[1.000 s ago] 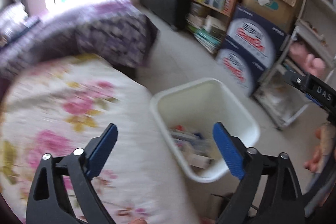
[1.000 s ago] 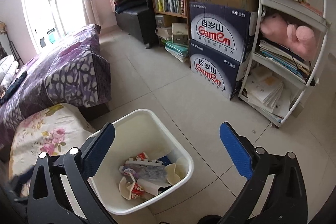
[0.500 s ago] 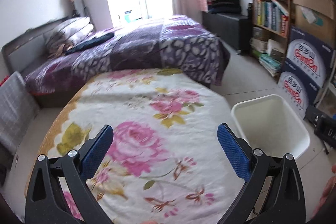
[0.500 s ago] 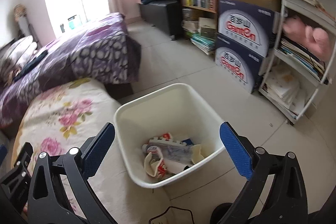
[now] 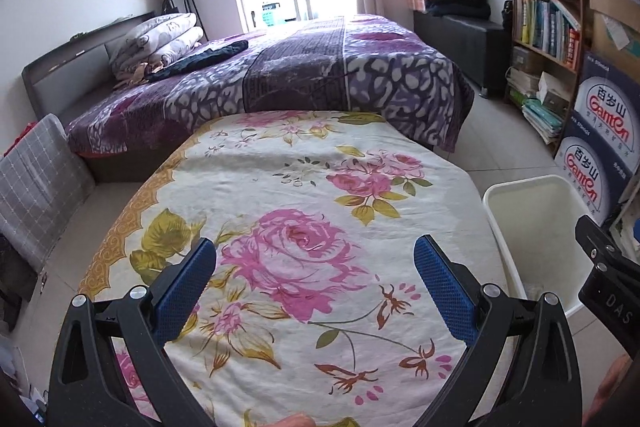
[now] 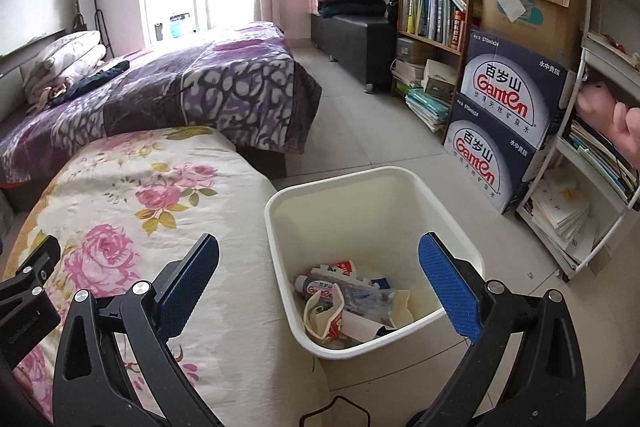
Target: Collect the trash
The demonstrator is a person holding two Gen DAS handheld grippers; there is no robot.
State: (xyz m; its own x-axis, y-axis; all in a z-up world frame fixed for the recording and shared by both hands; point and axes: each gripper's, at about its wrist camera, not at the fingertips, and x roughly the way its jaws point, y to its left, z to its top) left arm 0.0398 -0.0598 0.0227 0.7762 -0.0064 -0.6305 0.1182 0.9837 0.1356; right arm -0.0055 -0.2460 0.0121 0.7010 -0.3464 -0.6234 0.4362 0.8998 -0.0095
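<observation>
Bin (image 6: 400, 183) holds bottle (image 6: 352, 293), cup (image 6: 324, 315) (perhaps paper), wrappers.

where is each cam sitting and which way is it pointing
Left wrist: on the left gripper, jaws open, looking over the floral table cover toward the bed; the right gripper's body edges in at right.
Right wrist: on the right gripper, jaws open, looking down at the white bin holding trash; the left gripper's body shows at left.
Shared: floral cover, bin, bed, Ganten boxes.
</observation>
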